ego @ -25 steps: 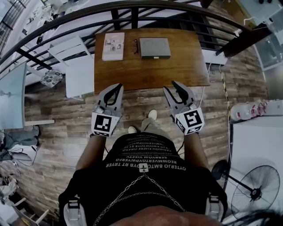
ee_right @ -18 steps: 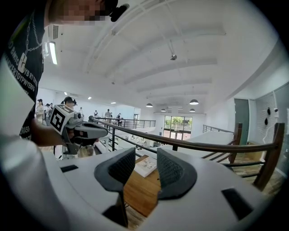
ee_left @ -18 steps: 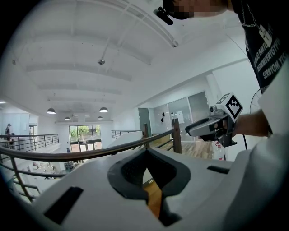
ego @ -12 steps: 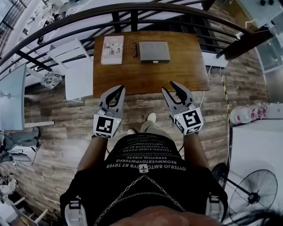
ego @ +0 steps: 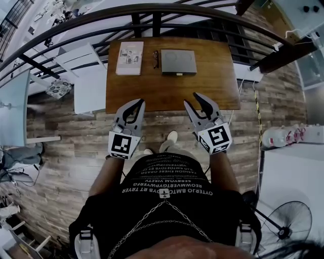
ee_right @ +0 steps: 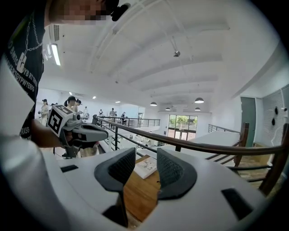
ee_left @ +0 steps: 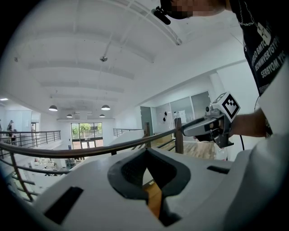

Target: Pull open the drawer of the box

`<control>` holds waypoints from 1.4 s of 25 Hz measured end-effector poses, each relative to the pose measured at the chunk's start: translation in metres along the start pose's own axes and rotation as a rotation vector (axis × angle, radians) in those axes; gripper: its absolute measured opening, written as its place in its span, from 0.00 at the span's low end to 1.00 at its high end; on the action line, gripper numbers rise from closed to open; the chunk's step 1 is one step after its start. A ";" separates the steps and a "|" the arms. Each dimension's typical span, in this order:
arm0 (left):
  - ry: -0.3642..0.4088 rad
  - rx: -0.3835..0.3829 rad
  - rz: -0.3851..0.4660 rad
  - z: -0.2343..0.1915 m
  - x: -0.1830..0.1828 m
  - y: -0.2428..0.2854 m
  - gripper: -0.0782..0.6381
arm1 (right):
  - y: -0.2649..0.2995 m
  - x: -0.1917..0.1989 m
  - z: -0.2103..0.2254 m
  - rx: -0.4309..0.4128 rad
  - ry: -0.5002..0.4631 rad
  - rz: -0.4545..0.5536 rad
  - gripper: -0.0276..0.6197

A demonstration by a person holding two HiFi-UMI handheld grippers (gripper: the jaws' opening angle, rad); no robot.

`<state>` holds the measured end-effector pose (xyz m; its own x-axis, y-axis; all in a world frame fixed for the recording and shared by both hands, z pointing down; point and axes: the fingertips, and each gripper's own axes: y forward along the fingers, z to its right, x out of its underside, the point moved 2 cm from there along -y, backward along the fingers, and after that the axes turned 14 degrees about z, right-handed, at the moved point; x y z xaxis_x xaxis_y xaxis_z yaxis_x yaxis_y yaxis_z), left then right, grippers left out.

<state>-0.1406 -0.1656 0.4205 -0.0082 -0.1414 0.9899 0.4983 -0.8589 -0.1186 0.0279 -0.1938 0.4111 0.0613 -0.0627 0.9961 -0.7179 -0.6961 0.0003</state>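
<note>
Nearest me, two tools hover at the table's near edge. The left tool has its tips pressed together on nothing, and the right tool is spread and empty. The brown wooden table, smooth-topped, stands on plank flooring. At its far side lies the box, flat, grey and rectangular, with its drawer shut and a small pull facing me. Glasses and a booklet lie to its left. Beyond curves a dark railing.
</note>
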 end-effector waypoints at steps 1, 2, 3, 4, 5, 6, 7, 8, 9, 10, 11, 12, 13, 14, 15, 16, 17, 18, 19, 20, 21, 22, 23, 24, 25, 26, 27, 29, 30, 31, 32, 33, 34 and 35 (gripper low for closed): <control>0.000 -0.003 -0.002 -0.001 0.001 0.002 0.12 | 0.002 0.001 0.002 -0.002 0.001 -0.002 0.25; -0.001 -0.005 -0.003 -0.001 0.003 0.004 0.12 | 0.003 0.003 0.004 -0.004 0.002 -0.005 0.25; -0.004 -0.008 -0.005 -0.001 0.004 0.005 0.12 | 0.004 0.004 0.006 -0.007 0.004 -0.010 0.25; -0.006 -0.010 -0.008 -0.001 0.005 0.006 0.12 | 0.005 0.005 0.007 -0.010 0.006 -0.016 0.25; -0.009 -0.012 -0.011 -0.002 0.007 0.008 0.12 | 0.006 0.007 0.009 -0.013 0.007 -0.019 0.25; -0.011 -0.015 -0.014 -0.002 0.009 0.010 0.12 | 0.008 0.008 0.011 -0.015 0.009 -0.020 0.25; -0.014 -0.016 -0.018 -0.003 0.011 0.013 0.12 | 0.011 0.009 0.013 -0.017 0.010 -0.020 0.25; -0.017 -0.017 -0.020 -0.004 0.013 0.017 0.12 | 0.013 0.011 0.017 -0.019 0.012 -0.021 0.25; -0.020 -0.017 -0.023 -0.005 0.015 0.021 0.12 | 0.016 0.013 0.021 -0.021 0.013 -0.023 0.25; -0.022 -0.015 -0.026 -0.006 0.017 0.026 0.12 | 0.018 0.014 0.025 -0.022 0.013 -0.025 0.25; -0.022 -0.011 -0.029 -0.006 0.019 0.031 0.12 | 0.021 0.016 0.029 -0.023 0.014 -0.026 0.25; -0.021 -0.007 -0.032 -0.006 0.021 0.035 0.12 | 0.024 0.017 0.032 -0.024 0.015 -0.028 0.25; -0.019 -0.003 -0.035 -0.006 0.023 0.040 0.12 | 0.026 0.019 0.036 -0.025 0.016 -0.028 0.25; -0.019 0.000 -0.037 -0.006 0.024 0.045 0.12 | 0.028 0.019 0.040 -0.025 0.017 -0.028 0.25; -0.018 0.002 -0.039 -0.007 0.025 0.050 0.12 | 0.030 0.020 0.044 -0.026 0.019 -0.027 0.25; -0.018 0.002 -0.038 -0.007 0.025 0.055 0.12 | 0.032 0.020 0.048 -0.026 0.020 -0.026 0.25; -0.017 0.002 -0.036 -0.007 0.024 0.060 0.12 | 0.033 0.020 0.053 -0.027 0.021 -0.025 0.25; -0.015 0.001 -0.033 -0.007 0.023 0.065 0.12 | 0.033 0.020 0.057 -0.027 0.023 -0.025 0.25; -0.013 0.000 -0.031 -0.007 0.022 0.071 0.12 | 0.033 0.021 0.062 -0.028 0.024 -0.024 0.25; -0.009 -0.001 -0.028 -0.007 0.021 0.076 0.12 | 0.033 0.021 0.066 -0.030 0.024 -0.023 0.25; -0.005 -0.001 -0.027 -0.007 0.020 0.081 0.12 | 0.034 0.021 0.070 -0.032 0.024 -0.022 0.25; -0.002 -0.001 -0.027 -0.007 0.019 0.085 0.12 | 0.035 0.021 0.074 -0.034 0.024 -0.019 0.25; 0.002 -0.002 -0.027 -0.007 0.018 0.090 0.12 | 0.036 0.020 0.078 -0.035 0.024 -0.016 0.25; 0.005 -0.003 -0.028 -0.007 0.017 0.095 0.12 | 0.037 0.019 0.083 -0.036 0.025 -0.012 0.25; 0.007 -0.005 -0.028 -0.007 0.016 0.099 0.12 | 0.039 0.018 0.088 -0.037 0.025 -0.008 0.25; 0.010 -0.006 -0.028 -0.006 0.016 0.105 0.12 | 0.040 0.017 0.094 -0.038 0.026 -0.004 0.25; 0.013 -0.007 -0.028 -0.005 0.015 0.110 0.12 | 0.041 0.016 0.101 -0.038 0.025 0.000 0.25; 0.021 -0.009 -0.027 -0.003 0.012 0.123 0.12 | 0.042 0.015 0.115 -0.036 0.023 0.007 0.25; 0.026 -0.009 -0.025 -0.001 0.011 0.129 0.12 | 0.041 0.014 0.122 -0.035 0.021 0.011 0.25; 0.032 -0.009 -0.021 0.001 0.009 0.135 0.12 | 0.039 0.012 0.129 -0.033 0.018 0.015 0.25; 0.038 -0.008 -0.016 0.003 0.006 0.141 0.12 | 0.037 0.011 0.136 -0.031 0.015 0.021 0.25; 0.044 -0.007 -0.010 0.005 0.003 0.147 0.12 | 0.035 0.009 0.143 -0.028 0.011 0.027 0.25; 0.050 -0.008 -0.003 0.007 0.000 0.153 0.12 | 0.033 0.007 0.150 -0.026 0.008 0.032 0.25; 0.055 -0.010 0.005 0.009 -0.002 0.158 0.12 | 0.030 0.006 0.156 -0.025 0.007 0.036 0.25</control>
<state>-0.0546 -0.2965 0.4001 -0.0540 -0.1724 0.9836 0.4897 -0.8630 -0.1243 0.1153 -0.3268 0.4034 0.0302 -0.0820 0.9962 -0.7365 -0.6757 -0.0333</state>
